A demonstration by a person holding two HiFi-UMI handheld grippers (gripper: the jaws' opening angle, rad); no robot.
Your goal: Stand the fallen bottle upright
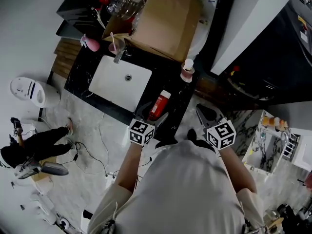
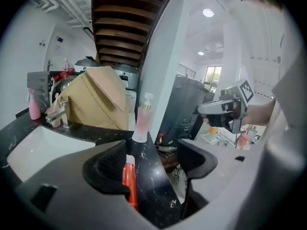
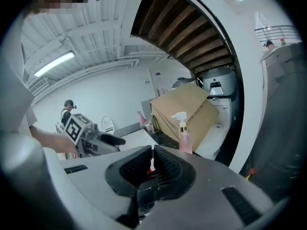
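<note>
- the red bottle (image 1: 159, 105) lay on its side on the black surface (image 1: 181, 97), just beside the white sink (image 1: 112, 87), with a pink pump bottle (image 1: 187, 71) standing upright beyond it.
- the left tongs (image 2: 153, 156) gaped wide over the bottle's near end, its red body by the left jaw, ungripped.
- the right tongs (image 3: 152, 163) hung closed and empty, off to the right.

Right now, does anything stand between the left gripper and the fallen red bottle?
Nothing visible does. The left gripper has its jaws open right at the red bottle, which lies on the black counter. The pump bottle stands well beyond it.
</note>
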